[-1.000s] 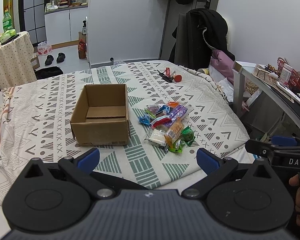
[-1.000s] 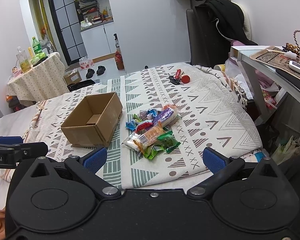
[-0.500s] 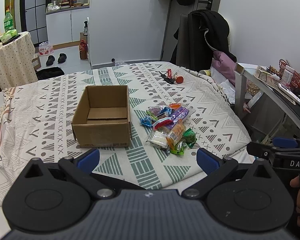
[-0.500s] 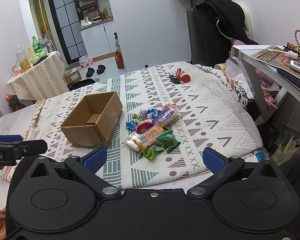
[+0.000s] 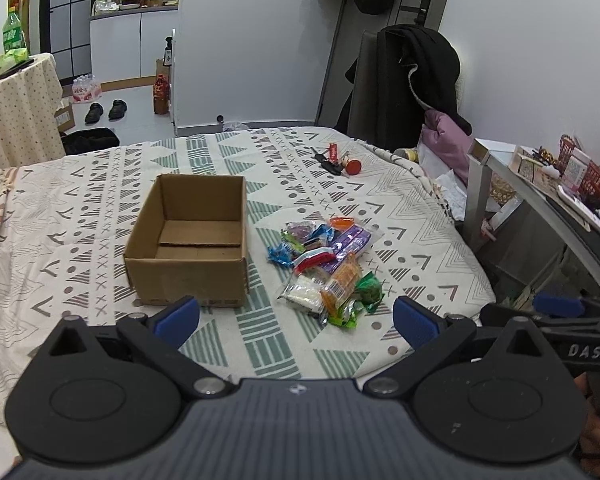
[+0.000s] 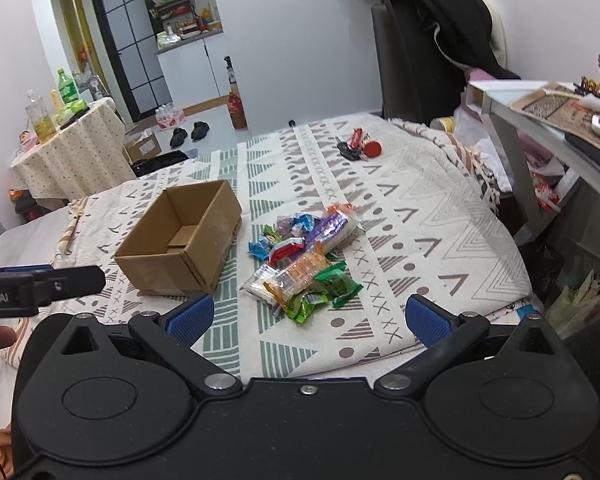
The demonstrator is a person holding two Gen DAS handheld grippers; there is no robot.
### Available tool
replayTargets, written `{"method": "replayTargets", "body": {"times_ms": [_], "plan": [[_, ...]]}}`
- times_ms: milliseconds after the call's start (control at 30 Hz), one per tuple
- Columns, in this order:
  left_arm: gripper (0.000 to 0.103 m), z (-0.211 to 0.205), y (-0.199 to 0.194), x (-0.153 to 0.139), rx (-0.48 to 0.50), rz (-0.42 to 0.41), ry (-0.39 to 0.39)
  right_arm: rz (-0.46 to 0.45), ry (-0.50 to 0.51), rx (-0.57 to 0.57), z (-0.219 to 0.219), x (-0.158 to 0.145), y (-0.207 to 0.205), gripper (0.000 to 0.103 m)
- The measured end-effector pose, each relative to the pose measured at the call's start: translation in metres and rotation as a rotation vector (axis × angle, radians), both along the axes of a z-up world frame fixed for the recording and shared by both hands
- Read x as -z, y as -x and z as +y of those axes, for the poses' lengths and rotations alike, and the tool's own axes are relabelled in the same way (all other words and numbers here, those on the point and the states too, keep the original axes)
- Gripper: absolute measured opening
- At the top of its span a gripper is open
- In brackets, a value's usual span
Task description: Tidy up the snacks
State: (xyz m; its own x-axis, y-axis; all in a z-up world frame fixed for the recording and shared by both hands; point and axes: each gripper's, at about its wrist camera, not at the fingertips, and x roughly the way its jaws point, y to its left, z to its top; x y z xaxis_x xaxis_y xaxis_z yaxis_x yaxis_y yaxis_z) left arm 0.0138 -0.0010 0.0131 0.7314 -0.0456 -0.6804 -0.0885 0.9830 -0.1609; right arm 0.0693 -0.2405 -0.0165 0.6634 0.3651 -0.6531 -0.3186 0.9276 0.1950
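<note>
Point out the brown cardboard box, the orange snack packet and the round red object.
Brown cardboard box (image 5: 188, 276), left wrist view, near outer wall.
Orange snack packet (image 5: 340, 282), left wrist view, wrapper middle.
Round red object (image 6: 373, 149), right wrist view, centre.

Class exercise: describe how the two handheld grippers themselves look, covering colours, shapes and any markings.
The left gripper and right gripper are both matte black, each with two round discs, angled linkage arms with silver pivots and blue finger pads. White lettering "DAS" marks the right one's side, "bot.AI" the left's.
</note>
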Motion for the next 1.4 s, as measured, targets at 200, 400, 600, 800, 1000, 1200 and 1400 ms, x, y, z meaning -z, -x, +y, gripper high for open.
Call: {"method": "replayTargets", "body": {"times_ms": [200,400,600,800,1000,1200,1400], "plan": [[0.102,-0.004,-0.022,0.009,-0.003,0.012,0.02,0.049,-0.015,0.019,-0.01,0.011,-0.018,0.103],[0.102,-0.012,-0.044,0.018,0.004,0.032,0.021,0.09,-0.019,0.025,-0.018,0.023,-0.038,0.103],[0.102,-0.018,-0.068,0.029,0.009,0.067,0.038,0.111,-0.021,0.018,-0.022,0.029,-0.058,0.103],[0.1,-0.025,-0.091,0.037,0.007,0.097,0.036,0.148,-0.032,0.022,-0.027,0.039,-0.078,0.103],[0.1,-0.028,-0.111,0.048,0.004,0.124,0.028,0.189,-0.05,0.027,-0.032,0.054,-0.098,0.103],[0.097,-0.026,-0.131,0.067,-0.007,0.16,0.045,0.223,-0.098,0.019,-0.036,0.07,-0.116,0.103],[0.082,-0.023,-0.149,0.09,-0.019,0.209,0.068,0.271,-0.119,-0.009,-0.03,0.088,-0.136,0.089]]}}
